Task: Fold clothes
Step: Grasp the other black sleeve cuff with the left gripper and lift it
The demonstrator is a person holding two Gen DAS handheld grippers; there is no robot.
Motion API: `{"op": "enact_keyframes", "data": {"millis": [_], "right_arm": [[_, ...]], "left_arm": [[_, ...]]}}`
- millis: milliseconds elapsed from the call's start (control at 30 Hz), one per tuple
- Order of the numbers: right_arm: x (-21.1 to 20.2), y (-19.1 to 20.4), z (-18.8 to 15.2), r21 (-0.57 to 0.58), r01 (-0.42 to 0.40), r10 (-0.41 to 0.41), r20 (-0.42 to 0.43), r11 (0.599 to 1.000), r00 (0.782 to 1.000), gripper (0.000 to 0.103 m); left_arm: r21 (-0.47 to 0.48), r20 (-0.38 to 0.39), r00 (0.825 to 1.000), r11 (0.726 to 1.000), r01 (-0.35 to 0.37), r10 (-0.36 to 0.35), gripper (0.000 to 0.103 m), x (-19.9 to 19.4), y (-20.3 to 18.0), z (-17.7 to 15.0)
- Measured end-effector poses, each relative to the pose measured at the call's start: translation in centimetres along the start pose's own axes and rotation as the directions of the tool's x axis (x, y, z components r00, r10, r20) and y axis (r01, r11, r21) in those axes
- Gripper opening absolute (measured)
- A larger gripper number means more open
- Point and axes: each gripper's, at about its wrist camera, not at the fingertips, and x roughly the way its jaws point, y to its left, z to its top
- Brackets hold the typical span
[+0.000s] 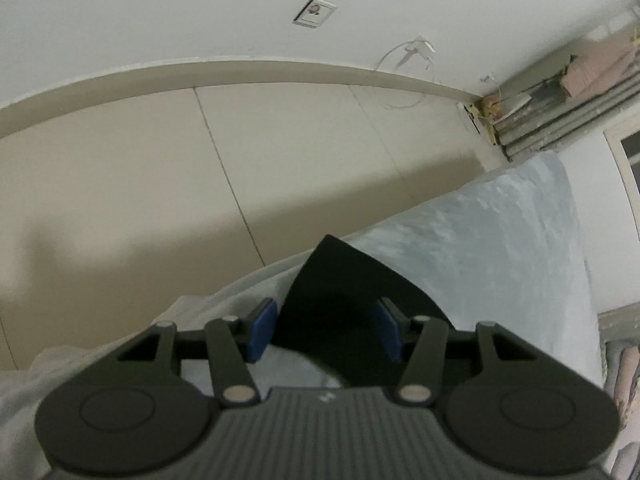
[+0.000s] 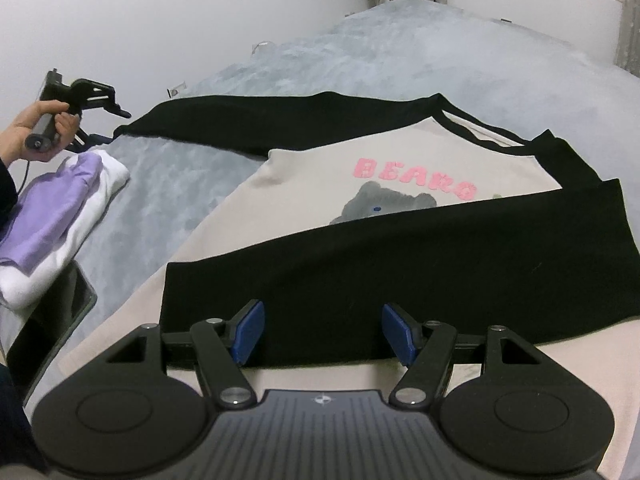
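Note:
A cream sweatshirt [image 2: 304, 184] with black sleeves, pink "BEARS" lettering and a grey bear lies flat on the pale blue bedspread [image 2: 420, 52]. One black sleeve [image 2: 400, 276] is folded across its front. My right gripper [image 2: 324, 334] is open, its blue pads just above that folded sleeve. The other black sleeve [image 2: 208, 124] stretches out to the left. My left gripper [image 1: 326, 328] is open with the black cuff end [image 1: 344, 288] of that sleeve lying between its blue pads, not clamped. It also shows in the right wrist view [image 2: 102, 126], held in a hand at the sleeve's end.
A folded stack of purple and white clothes [image 2: 56, 216] lies at the left of the bed. A dark tablet or phone [image 2: 52, 320] lies beside it. The left wrist view looks past the bed edge at beige floor tiles [image 1: 160, 184] and a white wall.

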Motion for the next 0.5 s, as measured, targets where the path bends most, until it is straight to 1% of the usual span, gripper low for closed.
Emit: {"op": "enact_keyframes", "data": {"millis": [33, 133, 200, 233, 333, 367, 400, 433, 500], "right_arm": [[0.0, 0.1, 0.0, -0.004, 0.000, 0.000, -0.001, 1.000, 1.000, 0.065], [-0.1, 0.3, 0.1, -0.011, -0.005, 0.005, 0.007, 1.000, 1.000, 0.065], [-0.1, 0.4, 0.0, -0.010, -0.007, 0.007, 0.007, 1.000, 1.000, 0.065], [0.0, 0.5, 0.0, -0.012, -0.006, 0.006, 0.006, 1.000, 1.000, 0.065], [0.1, 0.6, 0.0, -0.016, -0.004, 0.004, 0.004, 1.000, 1.000, 0.065], [0.0, 0.6, 0.0, -0.016, -0.002, 0.002, 0.006, 1.000, 1.000, 0.065], [0.0, 0.6, 0.0, -0.015, -0.001, 0.001, 0.007, 1.000, 1.000, 0.065], [-0.1, 0.5, 0.0, -0.014, 0.002, -0.002, 0.009, 1.000, 1.000, 0.065], [-0.2, 0.4, 0.0, -0.010, 0.007, -0.007, 0.012, 1.000, 1.000, 0.065]], "left_arm": [[0.004, 0.009, 1.000, 1.000, -0.011, 0.011, 0.051, -0.4, 0.3, -0.1], [-0.040, 0.009, 1.000, 0.999, 0.013, -0.013, 0.051, -0.9, 1.2, -0.2], [-0.044, -0.012, 0.998, 0.997, 0.057, -0.058, 0.052, -0.3, 1.0, -0.4], [-0.040, -0.022, 0.998, 0.997, 0.064, -0.065, 0.053, 0.2, 0.7, -0.4], [-0.017, -0.007, 0.999, 0.999, 0.038, -0.038, 0.052, 0.9, 0.1, -0.8], [-0.013, -0.003, 1.000, 0.999, 0.031, -0.031, 0.045, 1.2, 0.0, -0.8], [-0.012, 0.001, 1.000, 1.000, 0.024, -0.024, 0.030, 1.3, 0.1, -0.8], [-0.020, 0.005, 1.000, 1.000, 0.016, -0.016, 0.024, 1.3, 0.3, -0.7], [-0.037, 0.017, 0.999, 0.999, 0.027, -0.027, 0.012, 0.8, 0.8, -0.6]]}}
